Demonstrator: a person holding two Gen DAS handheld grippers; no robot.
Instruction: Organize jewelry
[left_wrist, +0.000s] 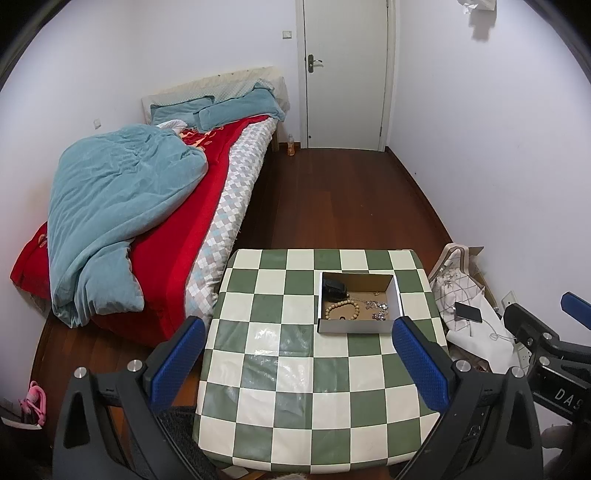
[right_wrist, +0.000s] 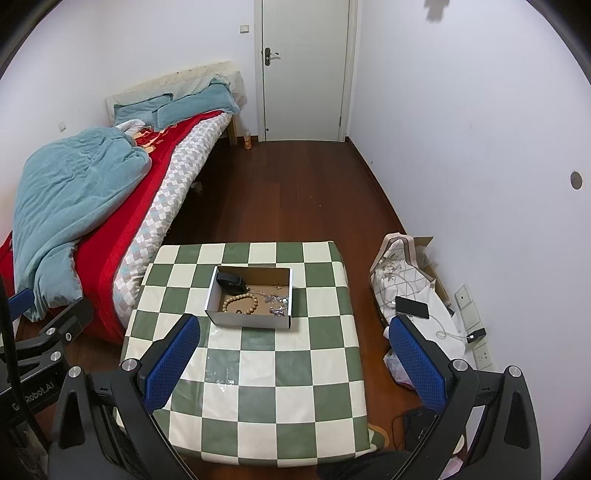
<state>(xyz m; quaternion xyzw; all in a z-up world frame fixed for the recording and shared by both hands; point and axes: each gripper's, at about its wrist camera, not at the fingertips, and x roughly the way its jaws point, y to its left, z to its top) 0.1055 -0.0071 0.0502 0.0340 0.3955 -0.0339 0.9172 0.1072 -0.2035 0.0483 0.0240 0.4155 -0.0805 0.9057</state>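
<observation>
Jewelry in cardboard box (right_wrist: 251, 323): bead bracelet (right_wrist: 240, 304) light, rigid beads, pinch its rim; silver chain (right_wrist: 275, 301) limp, tangle-prone. Left hand-held gripper (left_wrist: 299, 360) and right hand-held gripper (right_wrist: 295, 360) both released, holding nothing.

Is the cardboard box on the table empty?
No. The box holds a bead bracelet, silver jewelry and a black item.

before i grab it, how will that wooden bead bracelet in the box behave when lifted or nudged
The tan wooden bead bracelet is separate round beads on a loop, so it will probably sag rather than hold its ring shape. Pushed, the beads may roll across the floor of the shallow white cardboard box. It could also drag the tangled silver chain jewelry lying beside it, though contact is unclear.
</observation>
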